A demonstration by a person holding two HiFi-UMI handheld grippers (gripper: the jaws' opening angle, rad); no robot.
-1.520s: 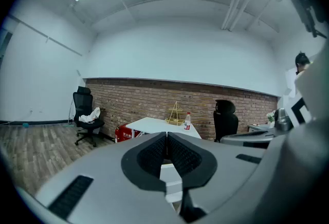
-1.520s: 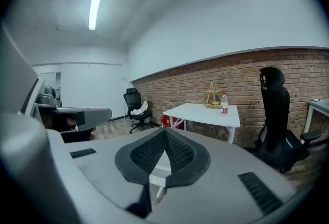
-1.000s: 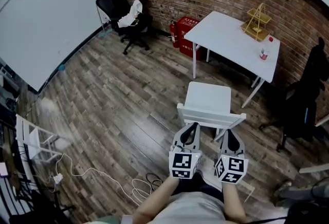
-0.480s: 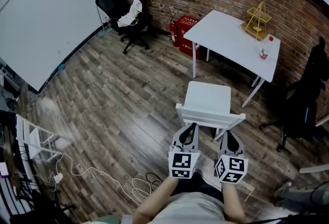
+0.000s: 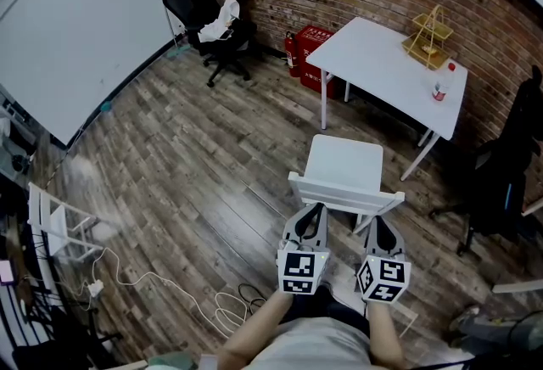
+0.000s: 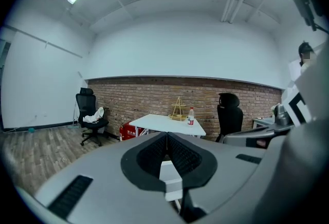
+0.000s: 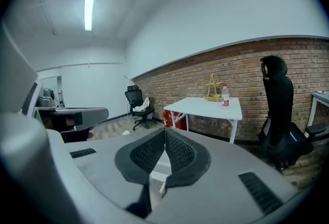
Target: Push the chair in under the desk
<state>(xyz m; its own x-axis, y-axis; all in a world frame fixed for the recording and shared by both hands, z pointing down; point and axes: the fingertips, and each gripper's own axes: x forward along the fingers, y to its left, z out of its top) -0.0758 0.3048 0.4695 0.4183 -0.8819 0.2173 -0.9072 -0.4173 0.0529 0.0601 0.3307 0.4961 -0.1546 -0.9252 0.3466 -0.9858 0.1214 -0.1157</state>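
A white chair (image 5: 344,163) stands on the wood floor with its seat facing the white desk (image 5: 382,67); a gap of floor lies between them. Its backrest rail (image 5: 344,193) is nearest me. My left gripper (image 5: 316,207) and right gripper (image 5: 376,220) are both shut and empty, side by side, their tips right at the backrest; I cannot tell whether they touch it. In the left gripper view the shut jaws (image 6: 165,135) point at the desk (image 6: 165,123), with a piece of the chair (image 6: 170,176) below. The right gripper view shows the same: shut jaws (image 7: 164,131), chair (image 7: 158,169), desk (image 7: 208,106).
A gold wire rack (image 5: 431,37) and a bottle (image 5: 439,89) stand on the desk. A red box (image 5: 309,50) sits by the desk's left legs. Black office chairs stand at the back left (image 5: 206,16) and at the right (image 5: 505,165). Cables (image 5: 170,292) lie on the floor at the left.
Both grippers stay shut at the chair's backrest. The head view has shifted slightly; the chair and desk have barely moved in it.
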